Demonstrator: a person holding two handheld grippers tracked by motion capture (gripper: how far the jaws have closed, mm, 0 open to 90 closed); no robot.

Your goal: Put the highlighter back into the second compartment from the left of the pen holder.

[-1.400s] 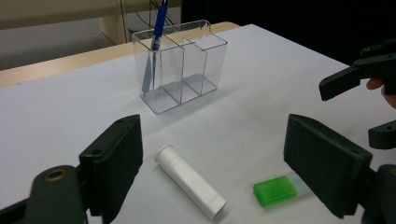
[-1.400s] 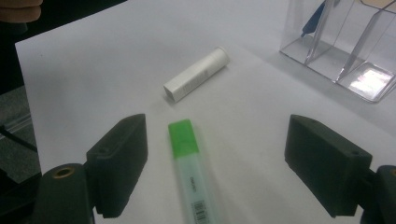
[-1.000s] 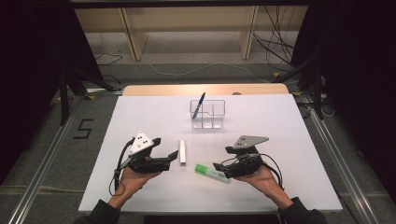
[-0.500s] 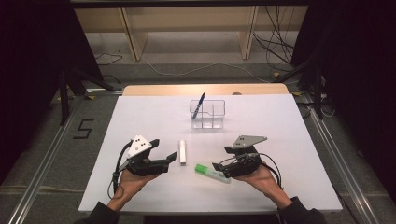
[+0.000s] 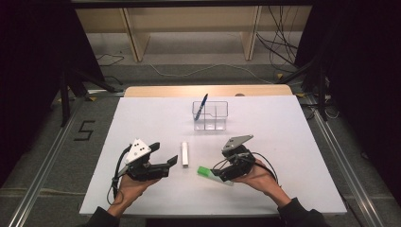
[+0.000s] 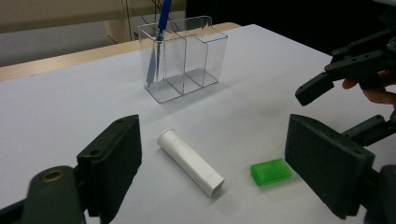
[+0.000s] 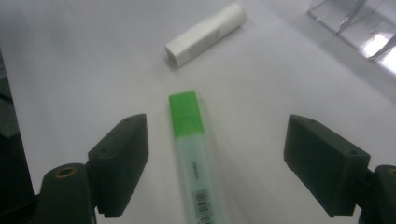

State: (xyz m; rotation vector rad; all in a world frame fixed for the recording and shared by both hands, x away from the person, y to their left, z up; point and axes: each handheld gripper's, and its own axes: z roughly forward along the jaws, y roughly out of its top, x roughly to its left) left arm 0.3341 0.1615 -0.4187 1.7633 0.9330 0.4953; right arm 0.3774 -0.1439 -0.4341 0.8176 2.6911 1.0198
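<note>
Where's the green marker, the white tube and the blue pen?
green marker [image 7: 187, 114], right gripper view, on its green cap.
white tube [image 6: 189, 161], left gripper view, mid-body.
blue pen [image 5: 202, 106], high view, on its barrel.

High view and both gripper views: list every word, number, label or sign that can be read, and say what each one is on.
"5": a black digit marked on the grey floor left of the table.
Green-capped highlighter: a small dark brand word and a barcode label on its pale barrel, too blurred to read.
White tube: no print can be made out.
Blue pen and clear organiser: no lettering visible.
</note>
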